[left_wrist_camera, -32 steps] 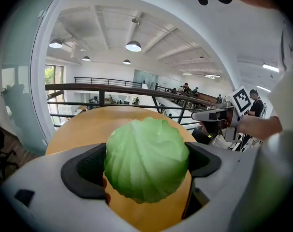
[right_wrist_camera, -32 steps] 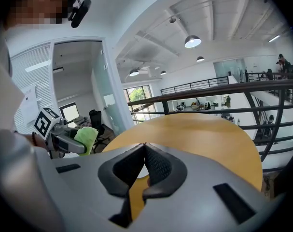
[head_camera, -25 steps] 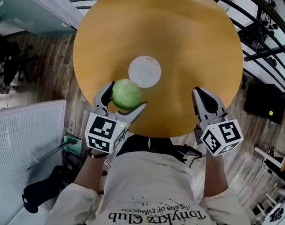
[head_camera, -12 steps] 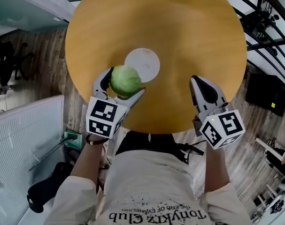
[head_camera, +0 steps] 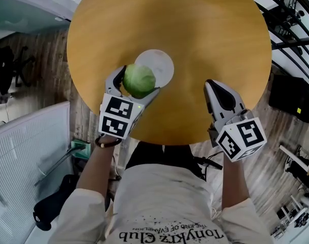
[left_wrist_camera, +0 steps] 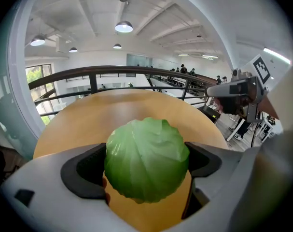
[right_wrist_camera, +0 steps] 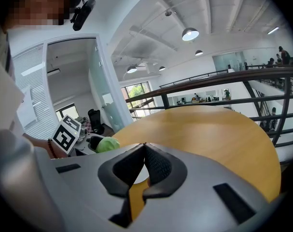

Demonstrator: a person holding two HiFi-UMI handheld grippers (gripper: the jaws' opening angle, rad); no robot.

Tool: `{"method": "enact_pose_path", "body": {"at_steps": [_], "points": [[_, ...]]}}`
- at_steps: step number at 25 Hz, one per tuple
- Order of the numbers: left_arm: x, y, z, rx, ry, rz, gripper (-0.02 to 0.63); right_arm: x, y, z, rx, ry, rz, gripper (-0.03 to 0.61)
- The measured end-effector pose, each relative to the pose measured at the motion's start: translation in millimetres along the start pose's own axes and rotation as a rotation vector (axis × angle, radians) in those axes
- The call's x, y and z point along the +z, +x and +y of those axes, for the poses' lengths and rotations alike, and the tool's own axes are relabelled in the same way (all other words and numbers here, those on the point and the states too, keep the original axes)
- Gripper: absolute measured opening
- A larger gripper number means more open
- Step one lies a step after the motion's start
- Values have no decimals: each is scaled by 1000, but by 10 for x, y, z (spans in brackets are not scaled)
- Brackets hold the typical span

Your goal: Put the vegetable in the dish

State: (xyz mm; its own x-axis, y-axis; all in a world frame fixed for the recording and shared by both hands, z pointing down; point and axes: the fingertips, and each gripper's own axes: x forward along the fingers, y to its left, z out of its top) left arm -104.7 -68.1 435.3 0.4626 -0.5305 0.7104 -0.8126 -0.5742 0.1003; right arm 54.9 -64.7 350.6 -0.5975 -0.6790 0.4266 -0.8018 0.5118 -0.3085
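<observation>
A round green cabbage (head_camera: pixel 139 80) is clamped in my left gripper (head_camera: pixel 135 84), held above the round wooden table at the near-left rim of the white dish (head_camera: pixel 162 65). In the left gripper view the cabbage (left_wrist_camera: pixel 146 159) fills the space between both jaws, and the dish is hidden behind it. My right gripper (head_camera: pixel 214 88) hovers over the table's near right part, its jaws shut together on nothing (right_wrist_camera: pixel 144 147). In the right gripper view the cabbage (right_wrist_camera: pixel 107 144) shows small at the left.
The round wooden table (head_camera: pixel 205 39) takes up most of the head view, its near edge just ahead of my body. A dark metal railing (head_camera: pixel 291 29) runs beyond the table at the right. A white slatted panel (head_camera: pixel 27 156) stands at the lower left.
My left gripper has carried the cabbage forward and slightly right, from short of the dish to its near-left rim. The right gripper has barely moved.
</observation>
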Motion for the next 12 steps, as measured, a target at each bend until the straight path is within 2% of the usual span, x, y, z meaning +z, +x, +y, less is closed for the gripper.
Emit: {"method": "enact_pose_path", "body": {"at_steps": [12], "points": [[-156, 455, 43, -16, 39, 97, 495, -122, 73, -143, -9, 33, 9, 23]]}}
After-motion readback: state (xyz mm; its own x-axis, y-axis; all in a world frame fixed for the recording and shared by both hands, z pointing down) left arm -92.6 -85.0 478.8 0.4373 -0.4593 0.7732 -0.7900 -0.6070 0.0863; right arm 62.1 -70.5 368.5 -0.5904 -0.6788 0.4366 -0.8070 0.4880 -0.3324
